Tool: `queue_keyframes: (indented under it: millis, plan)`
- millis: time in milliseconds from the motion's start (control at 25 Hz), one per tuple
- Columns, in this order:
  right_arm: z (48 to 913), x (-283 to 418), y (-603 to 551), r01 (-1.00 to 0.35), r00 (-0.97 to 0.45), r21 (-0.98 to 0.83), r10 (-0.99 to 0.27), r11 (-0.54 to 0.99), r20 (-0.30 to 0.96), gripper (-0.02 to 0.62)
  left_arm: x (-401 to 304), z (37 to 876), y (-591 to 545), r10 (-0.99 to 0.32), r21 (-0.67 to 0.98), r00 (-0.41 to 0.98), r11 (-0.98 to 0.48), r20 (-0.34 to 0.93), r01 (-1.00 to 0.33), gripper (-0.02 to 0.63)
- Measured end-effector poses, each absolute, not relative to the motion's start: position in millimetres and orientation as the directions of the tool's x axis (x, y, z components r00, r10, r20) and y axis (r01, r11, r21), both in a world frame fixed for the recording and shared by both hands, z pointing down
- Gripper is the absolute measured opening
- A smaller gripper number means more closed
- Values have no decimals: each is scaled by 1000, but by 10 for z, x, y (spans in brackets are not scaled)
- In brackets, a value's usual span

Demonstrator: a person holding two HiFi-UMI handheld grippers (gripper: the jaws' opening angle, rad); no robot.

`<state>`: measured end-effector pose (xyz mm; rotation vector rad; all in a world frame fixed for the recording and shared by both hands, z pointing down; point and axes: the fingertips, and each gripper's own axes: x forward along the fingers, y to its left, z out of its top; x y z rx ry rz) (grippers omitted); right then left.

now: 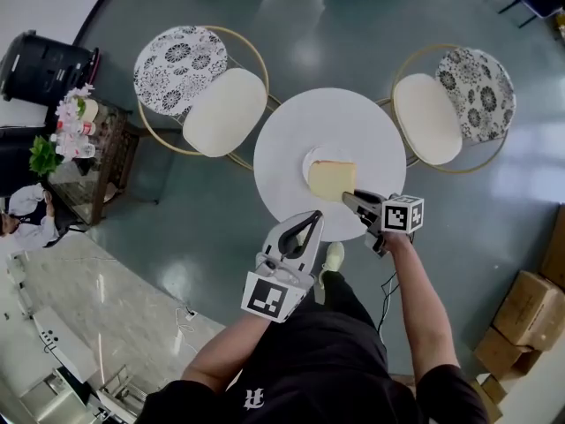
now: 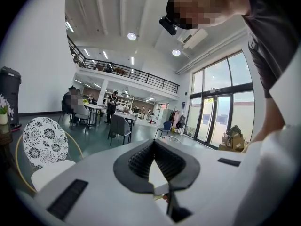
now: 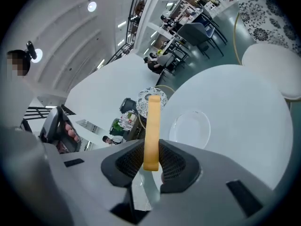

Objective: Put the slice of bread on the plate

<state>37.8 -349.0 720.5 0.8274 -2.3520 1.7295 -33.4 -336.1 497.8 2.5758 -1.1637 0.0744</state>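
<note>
A yellow slice of bread (image 1: 332,180) hangs over the white plate (image 1: 311,159) on the round white table (image 1: 291,131). My right gripper (image 1: 350,198) is shut on the slice's near edge. In the right gripper view the slice (image 3: 152,121) stands edge-on between the pads, with the plate (image 3: 190,128) on the table (image 3: 244,107) beyond it. My left gripper (image 1: 310,221) hovers at the table's near edge, left of the right one. Its jaws meet at the tips with nothing between them, as the left gripper view (image 2: 154,145) shows.
Two chairs with white cushions and patterned backs flank the table, one at the left (image 1: 225,109) and one at the right (image 1: 428,117). A side table with flowers (image 1: 88,140) and a black bin (image 1: 44,64) stand far left. Cardboard boxes (image 1: 530,307) sit at the right.
</note>
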Motion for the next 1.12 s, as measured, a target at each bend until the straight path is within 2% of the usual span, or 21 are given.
queue_keyframes:
  millis: [720,880,1120]
  plan:
    - [7926,363,-3856,-505,-834,-857,-313,103,454,94,-361,5272,-3646,-704,292,676,-614,218,-734,6]
    - [8019,435,-3836,-600,-781,-790,-302,123,546,95,-351,5294,-3672,-699,294,678,-615,225,-732,6]
    - [8195,514,-3808,-784,-621,-578,-280,227,732,134,-346,5309,-3680,-698,300,680,-614,227,-730,6]
